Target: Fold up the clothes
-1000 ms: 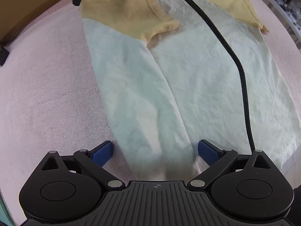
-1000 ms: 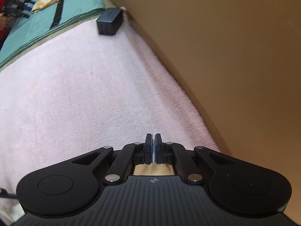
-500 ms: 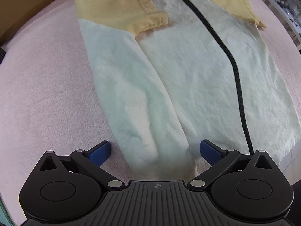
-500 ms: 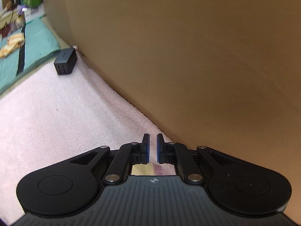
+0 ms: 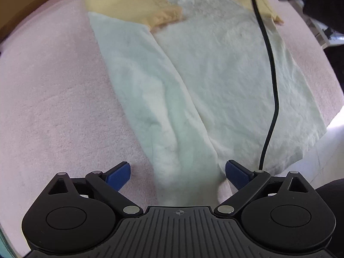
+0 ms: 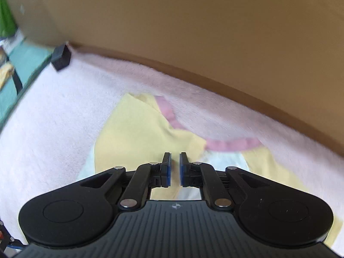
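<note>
Shirt (image 5: 215,75): flat on pink surface (image 5: 53,86), frame centre, one side folded over.
Left hand-held gripper (image 5: 178,173): wide apart, holding nothing.
Right hand-held gripper (image 6: 175,168): just been opening, narrow gap, nothing between.

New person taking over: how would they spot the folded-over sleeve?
On the pink blanket lies a pale T-shirt, its one side already folded inward. The sleeve sits atop that flap near the collar: yellow, unlike the pale body around it.

One shirt (image 5: 215,68), two grippers, one black cable (image 5: 273,81), one black block (image 6: 61,57).
</note>
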The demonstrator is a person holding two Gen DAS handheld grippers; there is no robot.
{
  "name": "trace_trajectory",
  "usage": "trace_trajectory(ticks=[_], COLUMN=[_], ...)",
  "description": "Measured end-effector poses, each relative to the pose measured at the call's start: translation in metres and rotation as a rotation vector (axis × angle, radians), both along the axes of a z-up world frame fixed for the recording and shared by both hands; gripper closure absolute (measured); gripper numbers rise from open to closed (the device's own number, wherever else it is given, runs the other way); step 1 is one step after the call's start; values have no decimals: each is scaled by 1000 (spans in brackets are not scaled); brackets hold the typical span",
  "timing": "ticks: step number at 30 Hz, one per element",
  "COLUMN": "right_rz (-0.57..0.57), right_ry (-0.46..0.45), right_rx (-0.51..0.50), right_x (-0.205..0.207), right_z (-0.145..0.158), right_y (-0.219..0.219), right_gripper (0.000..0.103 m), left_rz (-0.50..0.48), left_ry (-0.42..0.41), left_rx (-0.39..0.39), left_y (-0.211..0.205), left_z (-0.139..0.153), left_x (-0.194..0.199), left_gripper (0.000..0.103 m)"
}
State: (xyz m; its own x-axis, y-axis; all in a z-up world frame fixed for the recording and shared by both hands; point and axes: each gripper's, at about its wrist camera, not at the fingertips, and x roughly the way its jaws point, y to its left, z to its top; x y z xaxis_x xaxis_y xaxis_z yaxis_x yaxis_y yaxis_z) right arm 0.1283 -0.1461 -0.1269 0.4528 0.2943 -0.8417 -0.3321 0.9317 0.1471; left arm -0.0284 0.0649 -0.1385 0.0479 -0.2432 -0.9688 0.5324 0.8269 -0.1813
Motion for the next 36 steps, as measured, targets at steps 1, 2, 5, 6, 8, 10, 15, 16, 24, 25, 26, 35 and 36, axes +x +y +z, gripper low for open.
trace_trajectory(ticks=[1,2,5,6,8,10,15,16,24,25,26,35,36], right_rz=[2,8,61,64,25,3,41,54,51,52,51,216,228], right_ry=[-12,-17,67,107,171,146,148,157,353,366,374,114,107], right_rx=[45,86,113,94,60,111,213,211,375,377,377,290,272], right_x=[-9,-17,-36,-41,-55,-77,-140,-150,-190,-192,-194,-177,-169], right_z=[5,9,1,-5,-18,-12,4,4,-18,-20,-22,7,3], right_y=[-2,-3,12,16,15,3,-11,-10,-3,0,3,53,59], right_gripper=[91,90,71,67,66,65,64,64,64,63,63,77,81], left_rz=[22,45,104,114,134,149,152,142,56,55,54,213,242], left_ry=[-13,-25,-47,-50,-55,-50,43,67,167,157,144,-72,-105], left_rx=[-9,-16,-12,-3,16,23,72,78,51,58,67,100,112], left_y=[8,16,33,25,10,-8,-24,-27,-28,-24,-20,37,44], left_z=[8,15,23,25,29,23,-32,-41,-52,-48,-44,19,30], left_x=[6,12,61,64,71,77,52,44,-21,-24,-27,25,36], left_gripper=[3,2,2,2,2,2,2,2,0,0,0,0,0])
